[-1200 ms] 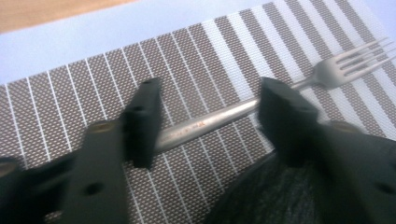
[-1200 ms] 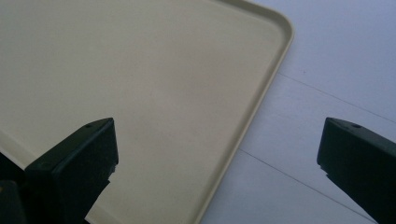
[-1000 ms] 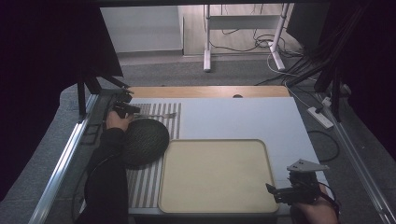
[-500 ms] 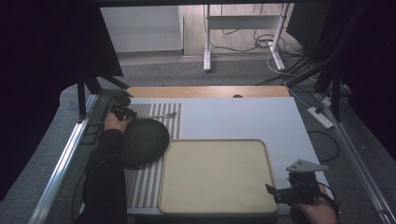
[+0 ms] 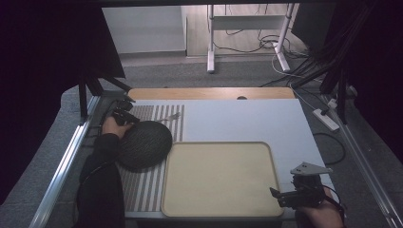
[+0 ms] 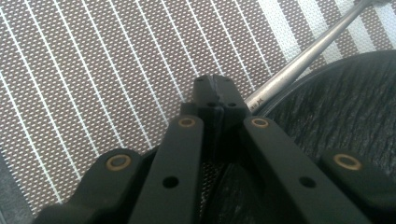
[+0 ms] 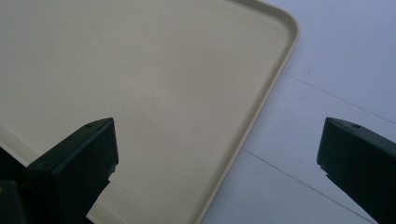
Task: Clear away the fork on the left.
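A dark ribbed round plate [image 5: 142, 145] lies on a brown-and-white striped placemat [image 5: 154, 114] at the table's left. A metal utensil [image 5: 168, 116] lies on the mat just beyond the plate. My left gripper [image 5: 124, 114] is at the plate's far-left rim. In the left gripper view its jaws [image 6: 215, 91] are shut. Their tips rest on the mat [image 6: 93, 70] beside the end of the utensil's handle [image 6: 299, 60] and the plate's edge [image 6: 336, 116]. My right gripper [image 5: 290, 195] stands wide open [image 7: 219, 158] over the near right corner of an empty beige tray [image 5: 218, 178].
The tray's raised rim [image 7: 261, 107] borders the white tabletop [image 7: 336, 70]. A wooden strip [image 5: 209, 92] runs along the table's far edge and metal rails [image 5: 66, 156] along its sides. Cables and a power strip [image 5: 325, 118] lie on the floor to the right.
The left hand and its gripper have shifted slightly toward the near left beside the plate. The right gripper has stayed still.
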